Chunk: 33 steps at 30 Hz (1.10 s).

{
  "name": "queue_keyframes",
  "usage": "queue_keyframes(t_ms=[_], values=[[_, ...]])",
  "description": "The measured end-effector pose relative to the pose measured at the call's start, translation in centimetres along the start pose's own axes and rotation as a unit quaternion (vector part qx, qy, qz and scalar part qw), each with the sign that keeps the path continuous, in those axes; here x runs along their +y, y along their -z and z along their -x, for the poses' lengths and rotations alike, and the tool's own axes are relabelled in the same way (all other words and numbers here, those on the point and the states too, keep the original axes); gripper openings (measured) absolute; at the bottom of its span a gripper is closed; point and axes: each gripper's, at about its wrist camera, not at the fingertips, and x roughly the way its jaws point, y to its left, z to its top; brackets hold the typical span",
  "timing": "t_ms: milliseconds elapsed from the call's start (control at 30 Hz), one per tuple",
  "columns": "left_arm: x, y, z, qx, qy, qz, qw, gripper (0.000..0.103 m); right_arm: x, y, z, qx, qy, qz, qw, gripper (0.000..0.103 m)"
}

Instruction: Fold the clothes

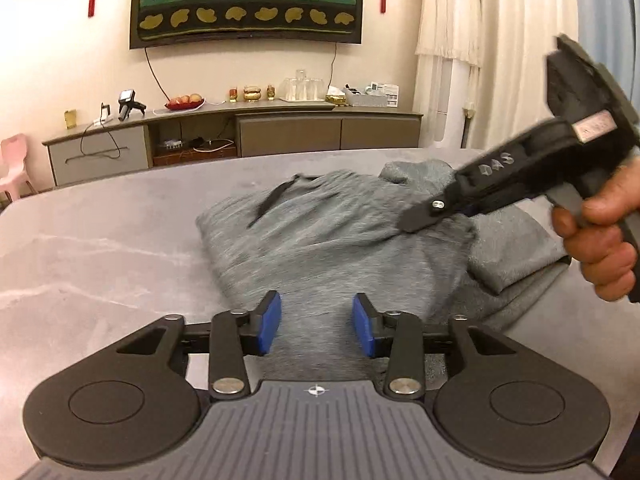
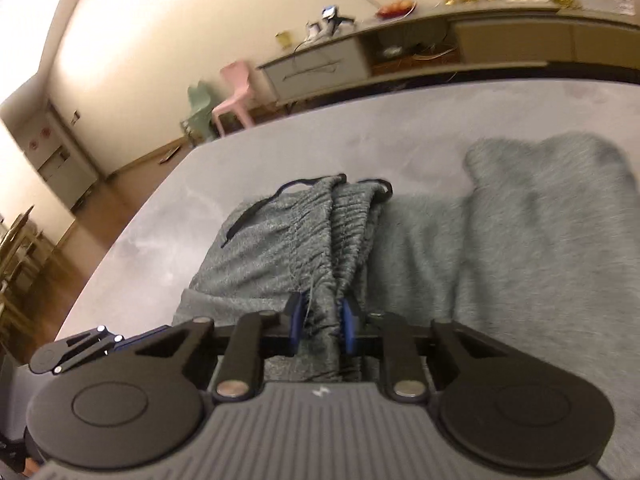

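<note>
Grey heathered sweatpants [image 1: 320, 236] with a dark drawstring lie partly folded on the grey table [image 1: 100, 264]. My left gripper [image 1: 316, 322] is open, its blue pads just above the near edge of the fabric, holding nothing. My right gripper [image 2: 322, 322] is shut on a bunched fold of the sweatpants [image 2: 280, 240] at the elastic waistband and lifts it slightly. In the left wrist view the right gripper [image 1: 412, 222] comes in from the right, held by a hand, tip on the cloth.
The grey table [image 2: 168, 216] extends left and far of the garment. A long sideboard [image 1: 240, 132] with fruit, glasses and boxes stands by the far wall. Pink and green chairs [image 2: 234, 96] stand beyond the table's left corner.
</note>
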Motion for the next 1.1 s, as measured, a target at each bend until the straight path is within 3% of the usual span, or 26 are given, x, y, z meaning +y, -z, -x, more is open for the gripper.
queue_keyframes(t_ms=[100, 167, 333, 467, 600, 633, 667, 700, 833, 900, 967, 1033, 1100], values=[[-0.2, 0.0, -0.6, 0.015, 0.0, -0.005, 0.9999, 0.045, 0.2, 0.9, -1.3, 0.027, 0.038, 0.012, 0.999, 0.022], [-0.4, -0.2, -0.5, 0.017, 0.001, -0.014, 0.9998, 0.045, 0.4, 1.3, -1.7, 0.03, 0.055, 0.019, 0.998, 0.032], [-1.6, -2.1, -1.3, 0.038, 0.029, -0.055, 0.9973, 0.045, 3.4, -1.4, -1.2, -0.031, 0.102, 0.074, 0.992, 0.051], [-2.9, -1.5, -3.8, 0.074, 0.036, -0.081, 0.9934, 0.045, 6.7, -4.6, -2.8, -0.062, 0.107, 0.153, 0.98, 0.072], [-2.9, -0.7, -3.8, 0.07, 0.03, -0.082, 0.9937, 0.045, 9.2, -5.8, -8.6, -0.035, 0.111, 0.244, 0.963, 0.068], [-2.8, -0.6, -3.7, 0.071, 0.03, -0.077, 0.994, 0.045, 9.2, -5.9, -9.6, -0.015, 0.108, 0.248, 0.963, 0.053], [-2.5, -0.5, -3.6, 0.073, 0.031, -0.071, 0.9943, 0.045, 8.7, -6.0, -10.2, 0.006, 0.115, 0.238, 0.964, 0.032], [-2.4, -0.5, -3.6, 0.074, 0.032, -0.068, 0.9944, 0.045, 7.8, -6.1, -9.8, 0.016, 0.132, 0.22, 0.967, 0.029], [-2.2, -0.5, -3.3, 0.077, 0.035, -0.06, 0.9946, 0.045, 4.8, -4.9, -6.4, 0.01, 0.163, 0.156, 0.974, 0.045], [-2.1, -0.7, -3.1, 0.073, 0.038, -0.055, 0.9951, 0.045, 4.5, -3.9, -4.3, -0.01, 0.176, 0.139, 0.974, 0.046], [-2.1, -0.9, -2.9, 0.068, 0.041, -0.049, 0.9956, 0.045, 5.3, -2.4, -2.2, -0.039, 0.154, 0.128, 0.979, 0.046], [-2.2, -0.8, -2.8, 0.065, 0.039, -0.049, 0.9959, 0.046, 5.8, -0.3, -1.0, -0.035, 0.097, 0.121, 0.987, 0.043], [-2.1, -0.5, -2.8, 0.066, 0.035, -0.048, 0.996, 0.046, 5.2, 1.4, -1.6, -0.014, 0.098, 0.117, 0.988, 0.044]])
